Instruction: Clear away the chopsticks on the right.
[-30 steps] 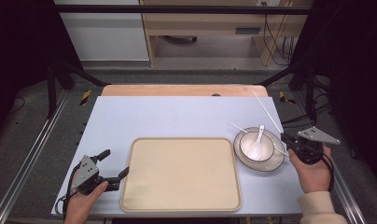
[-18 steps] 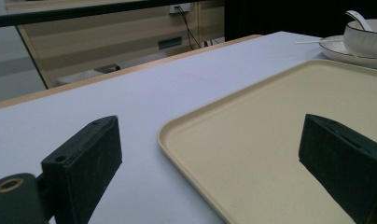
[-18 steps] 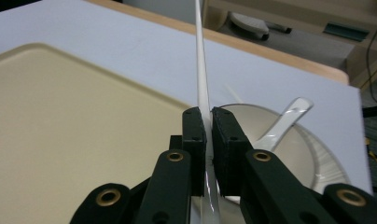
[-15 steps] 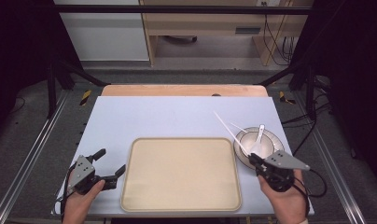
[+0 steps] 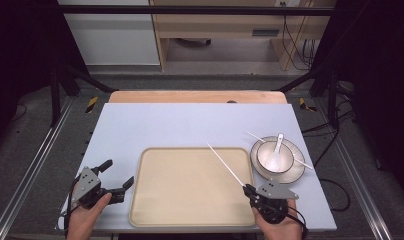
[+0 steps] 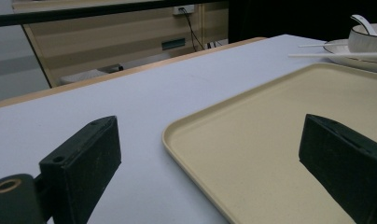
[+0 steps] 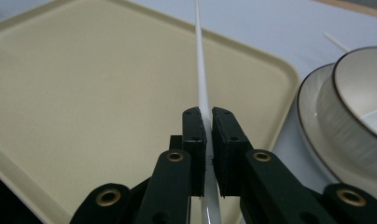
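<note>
Right tool (image 5: pixel 251 192) clenched on one white chopstick (image 5: pixel 225 165), long axis pointing up-left over the tray (image 5: pixel 190 220). Left tool (image 5: pixel 115 180) released (idle at tray's left edge).

Tray (image 5: pixel 190 185): plain beige. Chopstick (image 5: pixel 225 166): white. Bowl (image 5: pixel 275 155) and plate (image 5: pixel 295 172): white with dark rims; counter (image 5: pixel 190 125): pale blue-grey.
</note>
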Demonstrator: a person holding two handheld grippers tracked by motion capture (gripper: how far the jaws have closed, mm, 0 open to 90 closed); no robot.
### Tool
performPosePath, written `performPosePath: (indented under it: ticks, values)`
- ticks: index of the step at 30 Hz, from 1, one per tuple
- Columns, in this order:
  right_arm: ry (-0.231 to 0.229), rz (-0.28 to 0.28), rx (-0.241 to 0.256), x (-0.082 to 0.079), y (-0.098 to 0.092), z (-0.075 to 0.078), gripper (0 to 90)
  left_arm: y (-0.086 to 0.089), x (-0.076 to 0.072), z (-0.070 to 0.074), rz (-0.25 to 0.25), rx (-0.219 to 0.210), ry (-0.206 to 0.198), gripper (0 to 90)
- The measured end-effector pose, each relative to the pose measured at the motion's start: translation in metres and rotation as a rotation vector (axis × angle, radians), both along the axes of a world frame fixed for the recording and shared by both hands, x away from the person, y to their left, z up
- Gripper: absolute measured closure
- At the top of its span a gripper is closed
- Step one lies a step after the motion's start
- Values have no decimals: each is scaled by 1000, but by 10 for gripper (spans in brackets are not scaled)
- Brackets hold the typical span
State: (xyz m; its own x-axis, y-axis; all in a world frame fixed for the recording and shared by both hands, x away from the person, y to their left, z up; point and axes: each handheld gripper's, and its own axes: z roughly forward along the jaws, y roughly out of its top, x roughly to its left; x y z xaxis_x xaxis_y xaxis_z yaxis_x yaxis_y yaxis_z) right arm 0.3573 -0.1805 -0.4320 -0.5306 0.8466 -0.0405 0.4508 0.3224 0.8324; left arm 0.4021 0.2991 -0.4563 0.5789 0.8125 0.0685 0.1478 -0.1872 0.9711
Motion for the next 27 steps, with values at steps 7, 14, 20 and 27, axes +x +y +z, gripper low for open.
performPosePath:
  ticks: [7,14,20,27]
  values:
    - [49,13,-30,-1,9,-15,842,-1,1,0,1,7,1,53]
    - [111,-3,-33,3,16,-25,841,-3,1,0,0,11,1,53]
    - [160,-23,-46,3,19,-29,840,-5,-3,-1,2,23,1,56]
    - [178,13,-73,4,33,-33,839,-1,-4,-1,18,17,2,56]
